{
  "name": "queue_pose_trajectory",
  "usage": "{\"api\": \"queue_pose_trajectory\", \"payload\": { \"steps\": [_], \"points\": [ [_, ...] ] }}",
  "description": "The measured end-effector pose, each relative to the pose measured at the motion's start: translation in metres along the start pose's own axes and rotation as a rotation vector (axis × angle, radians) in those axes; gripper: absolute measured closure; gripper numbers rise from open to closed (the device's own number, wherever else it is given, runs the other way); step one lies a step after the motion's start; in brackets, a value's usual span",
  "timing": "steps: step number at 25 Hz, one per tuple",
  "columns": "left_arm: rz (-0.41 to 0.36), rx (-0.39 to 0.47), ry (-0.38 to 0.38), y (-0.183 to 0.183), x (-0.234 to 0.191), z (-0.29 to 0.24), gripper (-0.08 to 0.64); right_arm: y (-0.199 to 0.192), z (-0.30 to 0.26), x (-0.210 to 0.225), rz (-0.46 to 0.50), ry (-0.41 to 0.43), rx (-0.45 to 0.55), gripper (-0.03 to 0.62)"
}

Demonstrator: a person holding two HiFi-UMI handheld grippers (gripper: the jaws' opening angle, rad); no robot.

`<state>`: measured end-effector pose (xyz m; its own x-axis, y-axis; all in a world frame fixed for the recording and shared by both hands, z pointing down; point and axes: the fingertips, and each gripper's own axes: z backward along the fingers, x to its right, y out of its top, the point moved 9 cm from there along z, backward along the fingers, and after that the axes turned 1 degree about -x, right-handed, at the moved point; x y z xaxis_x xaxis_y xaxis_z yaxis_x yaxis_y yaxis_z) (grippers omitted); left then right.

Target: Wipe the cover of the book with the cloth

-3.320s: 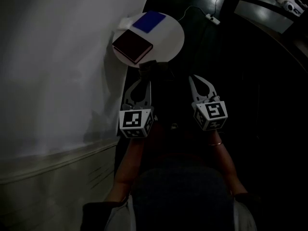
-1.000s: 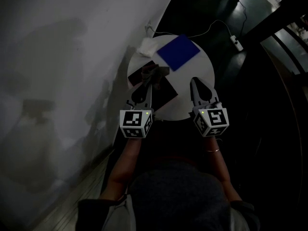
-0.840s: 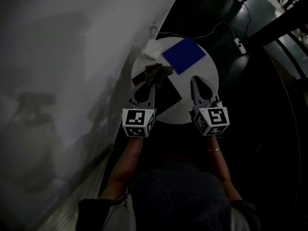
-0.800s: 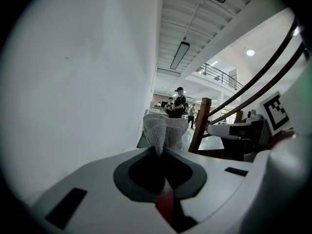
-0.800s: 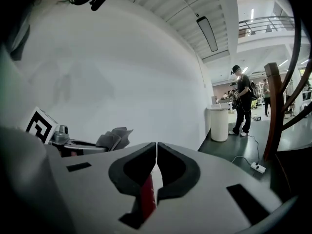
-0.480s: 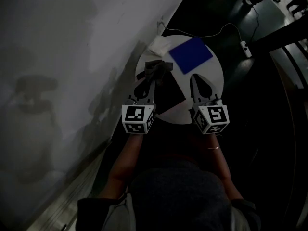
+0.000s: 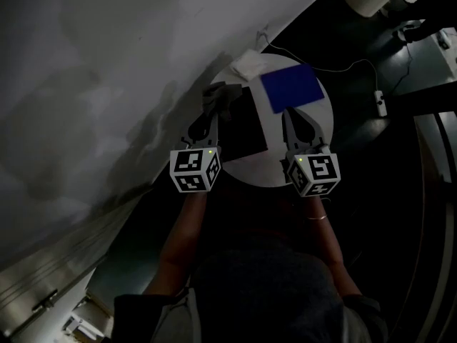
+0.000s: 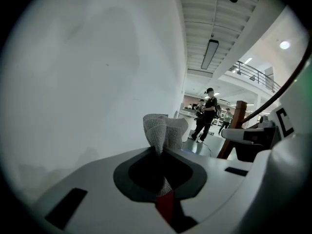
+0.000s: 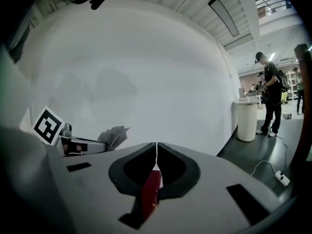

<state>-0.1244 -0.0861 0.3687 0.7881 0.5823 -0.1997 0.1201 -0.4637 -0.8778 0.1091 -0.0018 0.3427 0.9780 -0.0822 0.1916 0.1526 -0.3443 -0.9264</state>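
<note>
Cloth (image 8: 163, 128) sat pinched in the left gripper (image 8: 160, 150): its fingers were clamped on a grey, waffle-textured bunch that fanned up past the tips in the left gripper view. From the head view, that left gripper (image 7: 213, 111) reached over the near-left part of the round white surface (image 7: 268, 166), and the cloth (image 7: 218, 96) hung at the far-left corner of the book (image 7: 243, 127). Whether it touched the cover was too dim to tell.

The book lay flat, dark-covered, on the left half of the surface, next to the pale wall (image 7: 107, 63). Just beyond it lay a blue sheet (image 7: 291, 88), also flat, with a folded white piece (image 7: 250, 64) at the far edge near the wall.

On the other side, the right gripper (image 7: 293, 116) hovered over the surface to the right of the book, apart from it. Its own view showed the right gripper (image 9: 156, 147) with fingers pressed together, only a thin slit between them and nothing gripped. That same view caught the left gripper's marker cube (image 9: 48, 126) off to the left.

A white cable (image 7: 357, 66) ran across the dark floor beyond the surface, and a white bin (image 9: 246, 118) stood by the wall with a person (image 9: 270, 96) beside it.
</note>
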Motion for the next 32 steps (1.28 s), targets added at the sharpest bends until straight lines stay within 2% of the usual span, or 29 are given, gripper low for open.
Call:
{"api": "queue_pose_trajectory", "payload": {
  "steps": [4,9,12,15,19,24,32],
  "points": [
    [0.035,0.025,0.103,-0.001,0.013,0.01,0.526,0.003,0.008,0.016,0.037,0.067,-0.026,0.563],
    [0.056,0.024,0.201,-0.005,0.028,0.019,0.526,-0.004,0.011,0.031,0.025,0.149,-0.066,0.563],
    [0.066,0.01,0.226,-0.012,0.035,0.022,0.526,-0.009,0.008,0.032,0.029,0.182,-0.087,0.563],
    [0.072,-0.018,0.229,-0.024,0.042,0.025,0.526,-0.024,0.008,0.034,0.031,0.178,-0.107,0.563],
    [0.088,-0.072,0.195,-0.037,0.045,0.014,0.526,-0.033,0.001,0.034,0.005,0.186,-0.126,0.563],
    [0.099,-0.139,0.09,-0.05,0.042,-0.024,0.526,-0.041,-0.014,0.036,-0.001,0.127,-0.162,0.563],
    [0.028,-0.246,-0.1,-0.048,0.045,-0.102,0.526,-0.041,-0.038,0.04,-0.027,-0.003,-0.18,0.563]
  ]
}}
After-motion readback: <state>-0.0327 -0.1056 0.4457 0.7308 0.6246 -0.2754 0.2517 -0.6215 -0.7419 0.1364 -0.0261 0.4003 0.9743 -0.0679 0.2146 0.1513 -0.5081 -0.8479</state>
